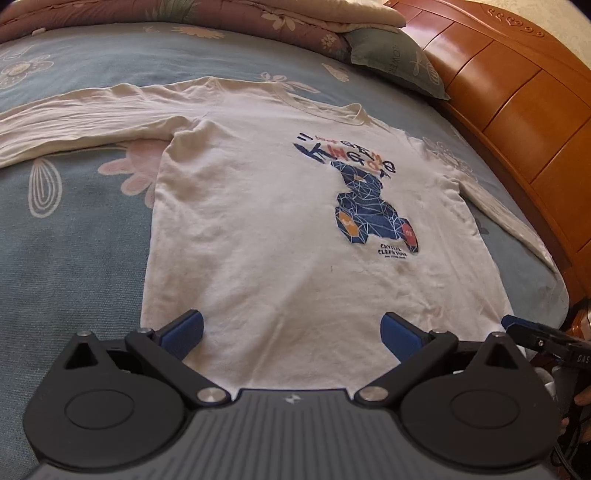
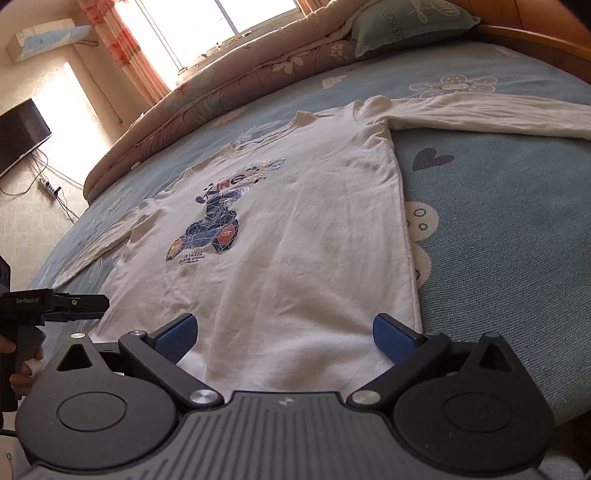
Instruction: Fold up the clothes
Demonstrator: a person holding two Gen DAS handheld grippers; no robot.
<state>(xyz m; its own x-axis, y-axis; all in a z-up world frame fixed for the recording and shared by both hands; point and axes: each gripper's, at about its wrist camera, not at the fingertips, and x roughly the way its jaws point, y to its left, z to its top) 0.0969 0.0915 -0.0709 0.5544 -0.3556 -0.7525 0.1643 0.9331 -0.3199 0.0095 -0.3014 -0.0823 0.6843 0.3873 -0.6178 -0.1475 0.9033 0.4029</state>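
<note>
A white long-sleeved cotton shirt with a blue geometric bear print (image 1: 280, 221) lies flat, front up, in the middle of both views, spread on a pale blue bed sheet patterned with pink and white flowers (image 1: 66, 266); its hem is at the bottom of each frame and its collar toward the top. In the left wrist view one sleeve (image 1: 85, 122) stretches to the upper left edge and the other (image 1: 506, 218) runs down the right side close to the curved orange wooden bed frame (image 1: 524, 122). A rolled brown floral quilt (image 2: 236, 85) and a grey-green pillow (image 2: 410, 26) sit past the collar in the upper part of the frame, apart from the shirt. Bare sheet lies open on both long sides of the shirt body. The left gripper (image 1: 291, 332) is at the hem with its blue-padded fingers spread wide apart, the cloth showing between them. The right gripper (image 2: 284, 332) is at the hem too, its fingers likewise spread wide. In the right wrist view a dark flat screen (image 2: 18, 133) and a wall air-conditioning unit (image 2: 48, 40) show at the upper left, beside a bright window with orange patterned curtains (image 2: 136, 55)
</note>
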